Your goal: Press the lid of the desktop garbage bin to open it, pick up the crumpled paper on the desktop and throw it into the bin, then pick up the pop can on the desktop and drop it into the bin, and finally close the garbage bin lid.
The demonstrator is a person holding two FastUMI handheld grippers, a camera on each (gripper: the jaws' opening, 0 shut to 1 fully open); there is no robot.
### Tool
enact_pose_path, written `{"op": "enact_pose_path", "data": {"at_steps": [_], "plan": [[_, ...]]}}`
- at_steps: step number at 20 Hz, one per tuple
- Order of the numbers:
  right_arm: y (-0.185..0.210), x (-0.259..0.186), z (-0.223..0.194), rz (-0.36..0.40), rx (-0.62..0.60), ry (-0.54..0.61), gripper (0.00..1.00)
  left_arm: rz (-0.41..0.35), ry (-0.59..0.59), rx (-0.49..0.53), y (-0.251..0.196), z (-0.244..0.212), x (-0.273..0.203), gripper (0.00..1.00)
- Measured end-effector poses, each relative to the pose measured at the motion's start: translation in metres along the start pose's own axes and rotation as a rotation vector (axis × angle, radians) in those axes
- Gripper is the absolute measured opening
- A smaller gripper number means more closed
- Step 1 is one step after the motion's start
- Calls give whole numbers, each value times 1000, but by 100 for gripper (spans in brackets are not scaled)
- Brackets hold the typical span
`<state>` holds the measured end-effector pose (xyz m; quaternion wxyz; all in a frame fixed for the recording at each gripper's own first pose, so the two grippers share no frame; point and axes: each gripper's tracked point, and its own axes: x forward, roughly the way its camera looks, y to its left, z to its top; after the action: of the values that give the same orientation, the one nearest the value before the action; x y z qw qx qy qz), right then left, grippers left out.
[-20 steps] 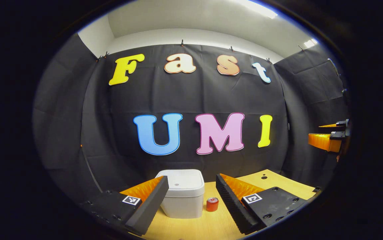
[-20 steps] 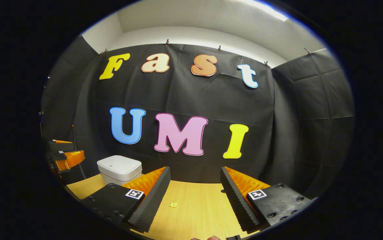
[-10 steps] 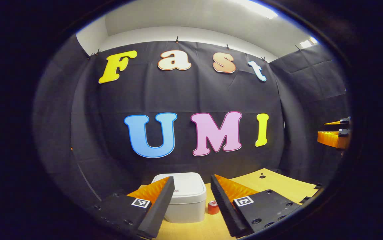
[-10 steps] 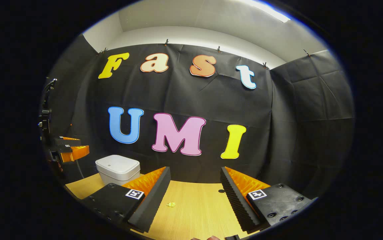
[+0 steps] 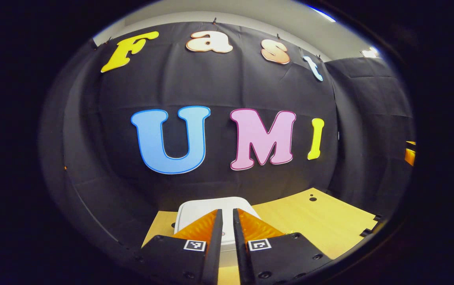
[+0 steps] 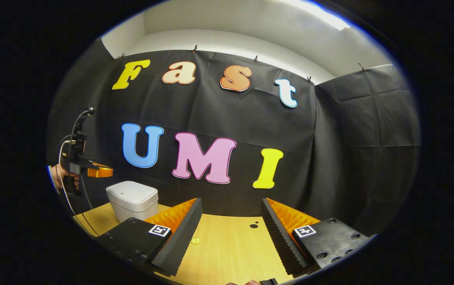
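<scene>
The white desktop bin point(image 5: 199, 206) stands with its lid down near the table's back edge. My left gripper point(image 5: 227, 213) hovers just above the lid, its fingers drawn together to a thin slit with nothing between them. In the right gripper view the bin point(image 6: 132, 196) sits at the left, and the left gripper point(image 6: 101, 172) hangs above it, held by a hand point(image 6: 57, 176). A small yellowish crumpled paper point(image 6: 194, 240) lies on the table beside one finger of my right gripper point(image 6: 231, 204), which is open and empty above the table.
The light wooden table point(image 6: 231, 249) reaches to the black cloth wall behind it. A small dark hole point(image 6: 253, 226) marks the tabletop ahead of the right gripper. A cable hangs from the left gripper's handle.
The left gripper's fingers have come together, and it has moved forward over the bin lid. The red can has gone out of sight behind them. The right gripper has barely shifted.
</scene>
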<state>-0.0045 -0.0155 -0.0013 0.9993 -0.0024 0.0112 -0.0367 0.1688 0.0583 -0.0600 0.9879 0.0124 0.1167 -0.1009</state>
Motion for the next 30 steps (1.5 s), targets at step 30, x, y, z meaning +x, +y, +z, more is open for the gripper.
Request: {"op": "enact_pose_path", "data": {"at_steps": [30], "plan": [[-32, 155, -103, 177, 63, 201, 97, 203, 226, 87, 34, -36, 87, 6]]}}
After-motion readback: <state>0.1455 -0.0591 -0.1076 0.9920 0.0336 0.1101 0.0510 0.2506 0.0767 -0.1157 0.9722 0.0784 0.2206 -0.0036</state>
